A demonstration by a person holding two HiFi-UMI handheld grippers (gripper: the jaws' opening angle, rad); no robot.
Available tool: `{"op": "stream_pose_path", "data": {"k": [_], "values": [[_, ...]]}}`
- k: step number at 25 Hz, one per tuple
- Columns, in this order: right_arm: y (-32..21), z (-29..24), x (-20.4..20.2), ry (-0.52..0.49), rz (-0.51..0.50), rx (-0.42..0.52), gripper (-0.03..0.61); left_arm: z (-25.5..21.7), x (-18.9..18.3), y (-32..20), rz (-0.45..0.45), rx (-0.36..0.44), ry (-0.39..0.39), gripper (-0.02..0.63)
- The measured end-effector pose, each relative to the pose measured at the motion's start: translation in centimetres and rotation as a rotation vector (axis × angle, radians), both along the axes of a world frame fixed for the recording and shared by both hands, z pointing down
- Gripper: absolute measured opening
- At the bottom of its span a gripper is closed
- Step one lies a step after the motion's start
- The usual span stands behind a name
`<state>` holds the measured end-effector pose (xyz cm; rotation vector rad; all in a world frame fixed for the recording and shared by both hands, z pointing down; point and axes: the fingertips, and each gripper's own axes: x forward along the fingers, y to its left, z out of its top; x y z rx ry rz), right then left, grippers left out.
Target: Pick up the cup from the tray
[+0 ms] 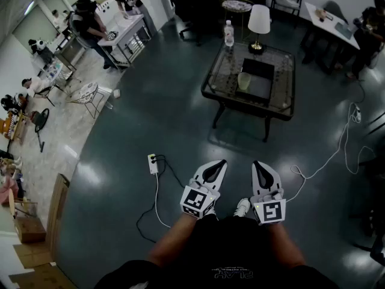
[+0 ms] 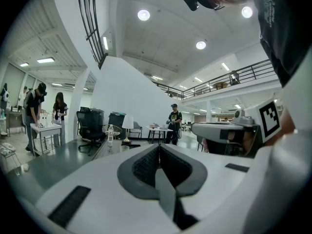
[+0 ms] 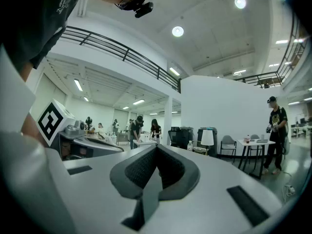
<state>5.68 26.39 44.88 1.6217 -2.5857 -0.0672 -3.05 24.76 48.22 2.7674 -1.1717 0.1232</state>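
Glass table (image 1: 225, 71) bearing tray (image 1: 260, 70) and cup (image 1: 243, 80) stands well ahead of my left gripper (image 1: 220, 163) and right gripper (image 1: 257, 164), both closed, empty.

The hall is tall and white-walled, with round ceiling lights (image 2: 143, 15) and a railed gallery (image 2: 246, 75) along the upper level. A dark, glossy floor (image 1: 156, 107) mirrors the lights; at the left it meets a paler floor (image 1: 63, 137). Mid-room stands a low glass-topped table (image 1: 221, 77) bearing a lamp (image 1: 259, 20) with a white shade. Behind it are a black office chair (image 1: 194, 8) and a round side table (image 1: 237, 6). White work tables (image 1: 125, 31) stand along the far edges. A power strip (image 1: 153, 163) lies on the floor.
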Motion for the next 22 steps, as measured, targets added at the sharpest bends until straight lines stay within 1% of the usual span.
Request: {"op": "stream_pose_path", "data": {"k": [5,9,15,22], "values": [[0.3,-0.4,-0.3,0.004,-0.016,0.017,0.009,-0.7,0.2,0.6,0.010,0.025,-0.008,0.011],[0.6,0.0,-0.3,-0.003,-0.009,0.003,0.009,-0.7,0.1,1.0,0.016,0.038,-0.013,0.011],[0.6,-0.9,-1.5,-0.034,-0.016,0.064,0.009,-0.8,-0.8,0.9,0.023,0.037,-0.009,0.011],[0.5,-1.3,-3.7,-0.041,-0.018,0.072,0.009,-0.9,-3.0,0.2,0.029,0.041,-0.003,0.011]]}}
